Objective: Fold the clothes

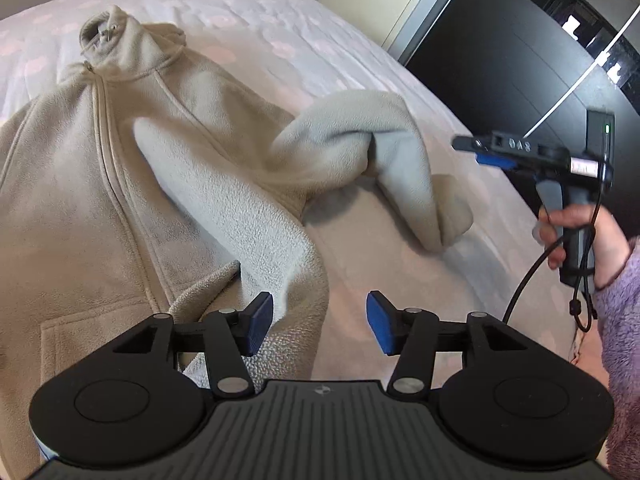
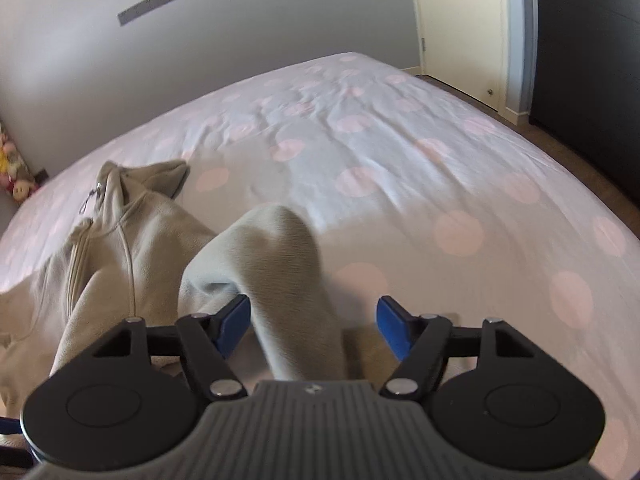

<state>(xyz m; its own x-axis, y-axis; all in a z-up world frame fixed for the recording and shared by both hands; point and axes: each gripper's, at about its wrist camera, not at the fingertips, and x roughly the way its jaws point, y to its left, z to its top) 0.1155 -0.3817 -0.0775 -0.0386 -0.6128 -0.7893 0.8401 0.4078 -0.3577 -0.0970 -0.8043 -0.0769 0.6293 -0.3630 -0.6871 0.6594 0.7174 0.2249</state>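
Note:
A beige fleece zip hoodie [image 1: 80, 184] lies front up on the bed, collar toward the far side. One sleeve [image 1: 224, 200] is laid diagonally across its front, its end reaching down between the fingers of my left gripper [image 1: 320, 322], which is open just above it. The other sleeve [image 1: 360, 140] is bunched and twisted on the sheet to the right. In the right wrist view that sleeve [image 2: 276, 264] humps up between the wide-apart blue pads of my right gripper [image 2: 312, 328], which is open. The right gripper [image 1: 476, 150] also shows from the side, held by a hand [image 1: 572, 232].
The bed [image 2: 400, 168] has a white sheet with pale pink dots, with bare sheet to the right and far side. A dark wardrobe [image 1: 500, 40] and a cream door [image 2: 460, 28] stand beyond the bed's right edge. Plush toys [image 2: 12, 168] sit by the wall at far left.

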